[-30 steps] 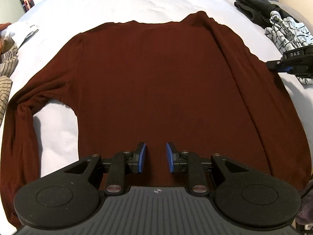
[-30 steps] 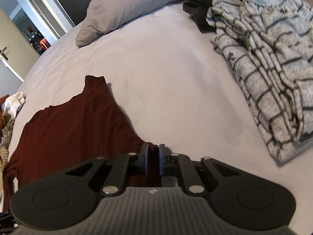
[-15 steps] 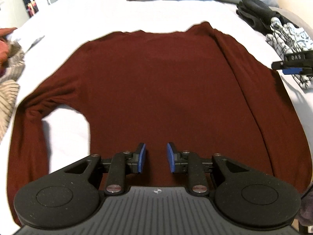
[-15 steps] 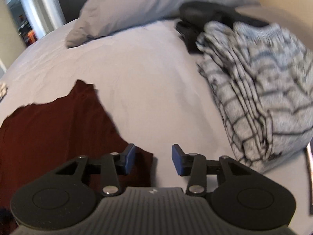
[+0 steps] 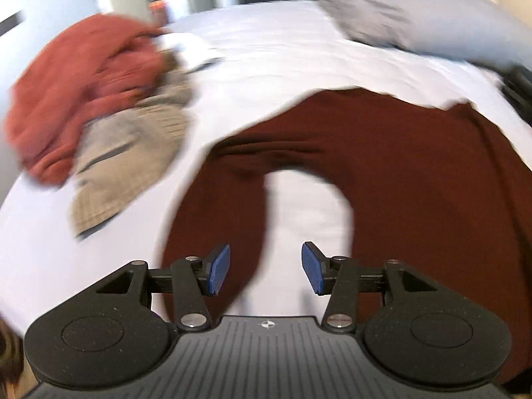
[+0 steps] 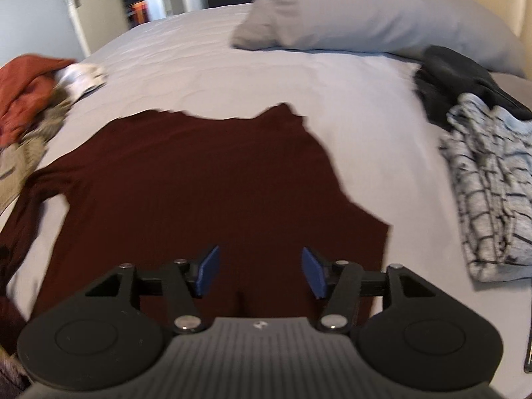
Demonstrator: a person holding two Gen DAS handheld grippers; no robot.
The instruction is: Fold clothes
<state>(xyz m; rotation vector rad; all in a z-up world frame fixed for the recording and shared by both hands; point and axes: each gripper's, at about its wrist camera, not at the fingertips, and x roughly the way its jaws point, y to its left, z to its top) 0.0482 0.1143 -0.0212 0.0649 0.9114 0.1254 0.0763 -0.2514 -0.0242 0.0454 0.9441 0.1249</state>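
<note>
A dark maroon long-sleeved sweater (image 6: 199,186) lies flat on the white bed (image 6: 365,139). Its right sleeve is folded in over the body. In the left wrist view its left sleeve (image 5: 216,212) curves down beside the body (image 5: 415,173). My left gripper (image 5: 266,269) is open and empty, just above the lower end of that sleeve. My right gripper (image 6: 259,271) is open and empty, above the sweater's lower right part.
A heap of orange-red (image 5: 79,83) and beige (image 5: 133,153) clothes lies at the bed's left. A folded grey checked sweater (image 6: 492,186) and a black garment (image 6: 465,76) lie at the right. A grey pillow (image 6: 365,20) is at the head of the bed.
My right gripper let go of the right sleeve, opened and swung left over the sweater body. My left gripper opened wider and swung left to the left sleeve.
</note>
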